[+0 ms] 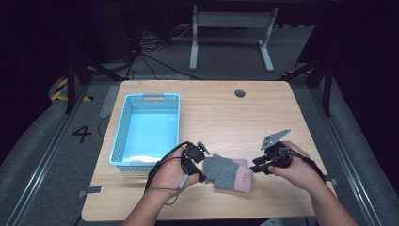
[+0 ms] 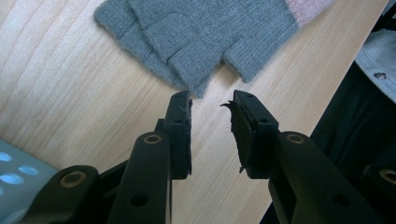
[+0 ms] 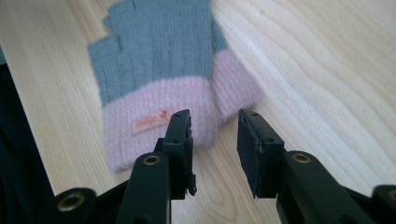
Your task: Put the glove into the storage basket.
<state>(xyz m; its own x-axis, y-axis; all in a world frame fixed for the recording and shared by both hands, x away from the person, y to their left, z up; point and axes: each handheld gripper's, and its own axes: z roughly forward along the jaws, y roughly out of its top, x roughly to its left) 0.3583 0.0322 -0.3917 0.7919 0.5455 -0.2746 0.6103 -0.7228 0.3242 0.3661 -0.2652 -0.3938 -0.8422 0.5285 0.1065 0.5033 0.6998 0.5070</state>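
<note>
From the left: the blue basket (image 1: 146,129) sits empty on the desk (image 1: 226,108). My left tool (image 2: 212,100), jaws narrowly parted, faces the grey gloves' (image 1: 230,172) finger ends; my right tool (image 3: 214,119), likewise parted, faces the pink cuffs. I'd pinch both layers squarely before lifting.

My grippers have bare table (image 1: 263,113) across the upper right of the frame; the blue basket (image 1: 123,136) blocks the left, and the glove (image 1: 229,173) lies between them.
</note>
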